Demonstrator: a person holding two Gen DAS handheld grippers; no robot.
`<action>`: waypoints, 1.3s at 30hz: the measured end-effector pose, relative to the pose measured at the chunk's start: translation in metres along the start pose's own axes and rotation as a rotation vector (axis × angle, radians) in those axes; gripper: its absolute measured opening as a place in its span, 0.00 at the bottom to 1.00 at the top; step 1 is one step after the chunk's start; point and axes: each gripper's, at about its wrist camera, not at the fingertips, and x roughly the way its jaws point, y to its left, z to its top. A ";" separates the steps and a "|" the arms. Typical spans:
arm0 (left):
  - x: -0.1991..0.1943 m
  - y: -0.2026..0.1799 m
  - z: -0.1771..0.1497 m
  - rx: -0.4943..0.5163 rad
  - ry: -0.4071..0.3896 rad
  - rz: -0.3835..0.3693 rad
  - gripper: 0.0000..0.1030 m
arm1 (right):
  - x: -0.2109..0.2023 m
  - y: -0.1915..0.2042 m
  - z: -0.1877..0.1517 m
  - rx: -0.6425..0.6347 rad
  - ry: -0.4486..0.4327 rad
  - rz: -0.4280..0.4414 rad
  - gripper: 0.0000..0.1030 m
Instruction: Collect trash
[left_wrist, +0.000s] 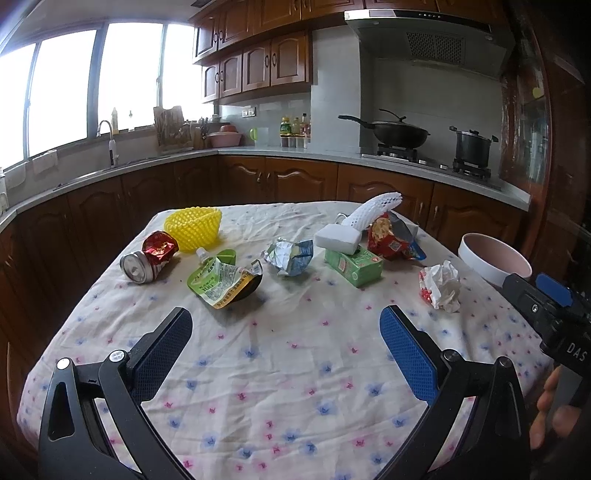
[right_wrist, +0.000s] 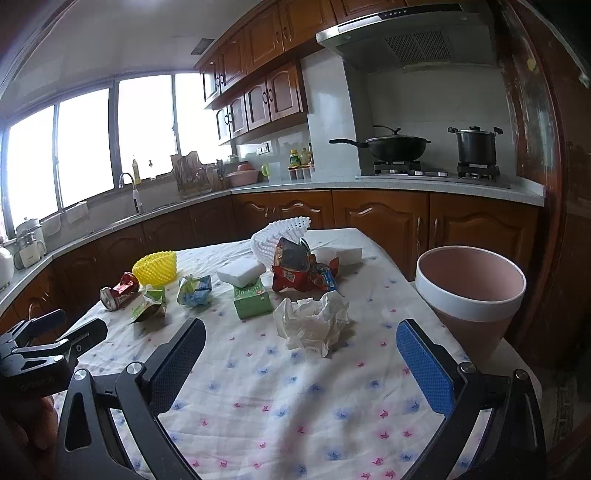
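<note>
Trash lies across the far half of the floral tablecloth (left_wrist: 280, 369): a crushed red can (left_wrist: 149, 256), a green drink pouch (left_wrist: 221, 282), a blue-white crumpled carton (left_wrist: 290, 256), a green juice box (left_wrist: 352, 266), a red snack bag (left_wrist: 391, 238), white foam netting (left_wrist: 375, 210) and crumpled white tissue (left_wrist: 441, 286). My left gripper (left_wrist: 286, 328) is open and empty, short of the pouch. My right gripper (right_wrist: 301, 341) is open and empty, with the tissue (right_wrist: 314, 323) between and just beyond its fingertips. A pink bin (right_wrist: 469, 295) stands at the right table edge.
A yellow mesh basket (left_wrist: 194, 227) sits at the back left, and white sponge blocks (left_wrist: 338, 238) lie on the juice box. Kitchen counters, a sink and a stove with pots run behind the table. The right gripper's body (left_wrist: 546, 314) shows at the left view's right edge.
</note>
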 end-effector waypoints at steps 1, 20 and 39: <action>0.000 0.000 0.000 0.001 0.000 0.001 1.00 | 0.000 -0.001 0.000 0.001 -0.001 0.000 1.00; 0.001 0.001 0.000 -0.008 0.002 -0.003 1.00 | -0.001 0.002 0.002 0.001 -0.002 0.005 1.00; 0.001 0.002 0.001 -0.007 0.003 -0.004 1.00 | -0.001 0.002 0.001 0.001 -0.005 0.007 1.00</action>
